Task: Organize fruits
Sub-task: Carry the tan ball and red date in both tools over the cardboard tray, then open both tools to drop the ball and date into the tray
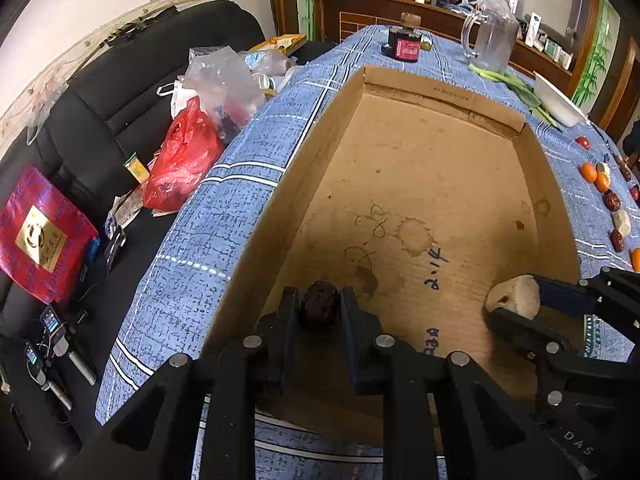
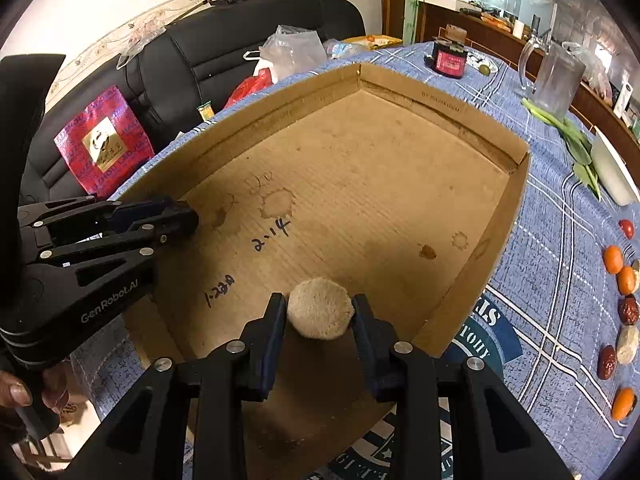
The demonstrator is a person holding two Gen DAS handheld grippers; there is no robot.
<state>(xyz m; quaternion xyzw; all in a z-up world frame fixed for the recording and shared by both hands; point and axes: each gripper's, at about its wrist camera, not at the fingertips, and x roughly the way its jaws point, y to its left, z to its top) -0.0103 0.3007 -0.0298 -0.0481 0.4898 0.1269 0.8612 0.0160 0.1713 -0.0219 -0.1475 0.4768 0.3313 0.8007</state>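
A shallow cardboard box point(image 1: 400, 152) lies open on the blue checked tablecloth. My left gripper point(image 1: 318, 300) hangs over its near left part, shut on a dark wrinkled date point(image 1: 317, 307). To its right my right gripper point(image 1: 512, 298) is shut on a pale beige round piece point(image 1: 516, 294). The right wrist view shows that piece point(image 2: 320, 309) pinched between the pads of the right gripper point(image 2: 320, 304), above the floor of the box point(image 2: 360, 168). The left gripper point(image 2: 190, 218) comes in from the left there, its fingers hiding the date. A row of loose fruits point(image 2: 624, 280) lies right of the box.
Beyond the box stand a dark jar point(image 1: 408, 46), a glass pitcher point(image 1: 490, 36), green stalks point(image 1: 516, 84) and a white dish point(image 1: 558, 102). A black sofa point(image 1: 100, 92) with a red bag point(image 1: 184, 160) and other plastic bags runs along the table's left edge.
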